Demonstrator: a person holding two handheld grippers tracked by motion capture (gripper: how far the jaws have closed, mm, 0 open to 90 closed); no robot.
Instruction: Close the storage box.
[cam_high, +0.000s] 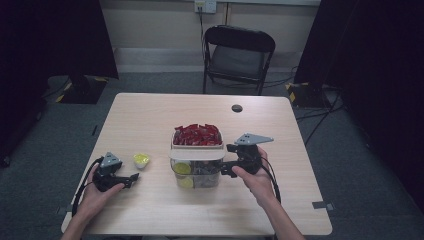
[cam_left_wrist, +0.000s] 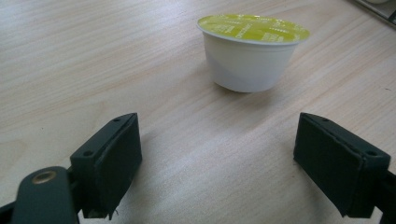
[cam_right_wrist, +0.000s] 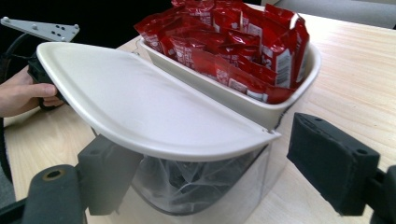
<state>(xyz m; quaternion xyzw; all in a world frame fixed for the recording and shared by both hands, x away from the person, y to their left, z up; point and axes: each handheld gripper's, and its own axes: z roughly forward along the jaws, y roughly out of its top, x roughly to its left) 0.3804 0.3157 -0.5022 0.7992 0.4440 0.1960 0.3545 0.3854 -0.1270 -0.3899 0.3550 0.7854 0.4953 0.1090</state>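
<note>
High view: my left gripper (cam_high: 134, 176) rests on the table (cam_high: 150, 115) at the near left, jaws spread, aimed at the capsule (cam_high: 141, 160), a small white cup with a yellow-green foil top, sitting just ahead of it, not touching. My right gripper (cam_high: 226, 159) is at the right side of the container (cam_high: 196, 172), a clear bin with a white hinged lid (cam_high: 196, 153) and a tray of red sachets (cam_high: 197, 135) behind it. More yellow capsules are visible through the clear wall.

Left gripper view: the capsule (cam_left_wrist: 252, 53) stands upright, centred ahead of the open jaws and clear of both pads (cam_left_wrist: 112, 158). Nothing held.

Right gripper view: jaws stand wide, either side of the lid (cam_right_wrist: 140, 102) corner; the lid looks tilted half up over the clear bin (cam_right_wrist: 205, 186). I can't see either pad pressing on it.

Risks as I judge them: with the right jaws not clamping, the lid could drop or swing back shut before the capsule gets there. The capsule is light with tapered walls, so an off-centre close would push it along the table or tip it. Bumping the bin could spill sachets (cam_right_wrist: 233, 42) from the heaped tray
</note>
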